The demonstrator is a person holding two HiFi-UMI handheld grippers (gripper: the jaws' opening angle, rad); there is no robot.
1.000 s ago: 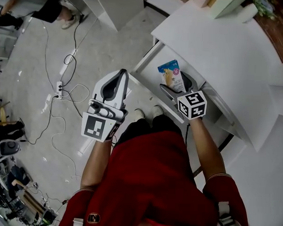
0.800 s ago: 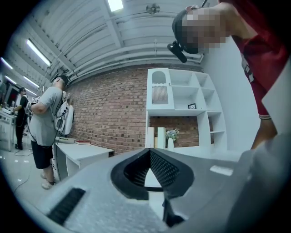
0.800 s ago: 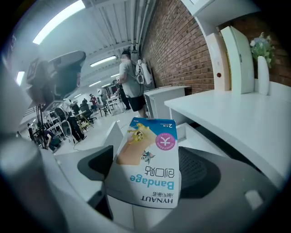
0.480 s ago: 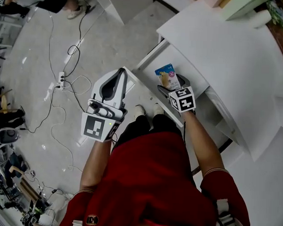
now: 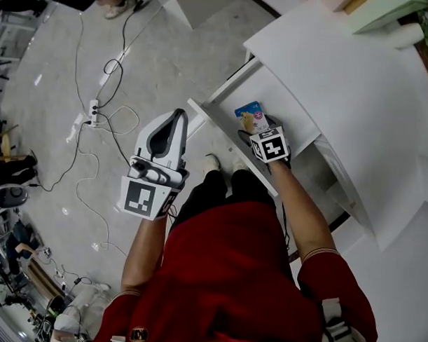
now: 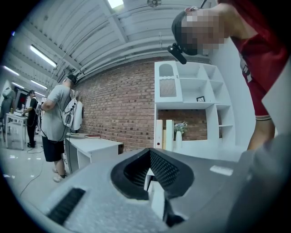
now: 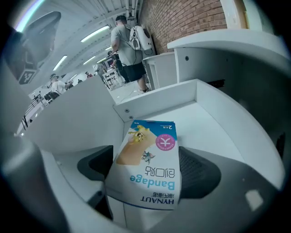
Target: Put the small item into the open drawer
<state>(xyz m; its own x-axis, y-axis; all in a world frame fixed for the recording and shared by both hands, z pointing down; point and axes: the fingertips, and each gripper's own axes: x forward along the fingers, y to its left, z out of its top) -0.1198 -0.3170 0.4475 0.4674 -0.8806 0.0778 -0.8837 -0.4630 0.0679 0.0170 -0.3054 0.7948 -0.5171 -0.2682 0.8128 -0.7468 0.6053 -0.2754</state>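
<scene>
The small item is a blue-and-white bandage box (image 5: 248, 117) (image 7: 150, 164). My right gripper (image 5: 256, 128) (image 7: 148, 169) is shut on it, the box standing up between the dark pads (image 7: 200, 169). It hangs just inside the open white drawer (image 5: 217, 122), above the drawer's bare floor (image 7: 207, 120), with a side wall (image 7: 157, 101) behind it. Whether the box touches the floor is hidden. My left gripper (image 5: 179, 118) (image 6: 153, 183) is held out over the room's floor, left of the drawer front, shut with nothing in it.
The white desk top (image 5: 343, 73) overhangs the drawer on the right, with a green box (image 5: 384, 10) at its far end. A power strip and cables (image 5: 94, 115) lie on the room's floor. My shoes (image 5: 213, 163) stand by the drawer front. A person (image 6: 57, 119) stands at another desk.
My right gripper has carried the bandage box forward, from the drawer's near edge to further over its inside. The left gripper has hardly moved.
</scene>
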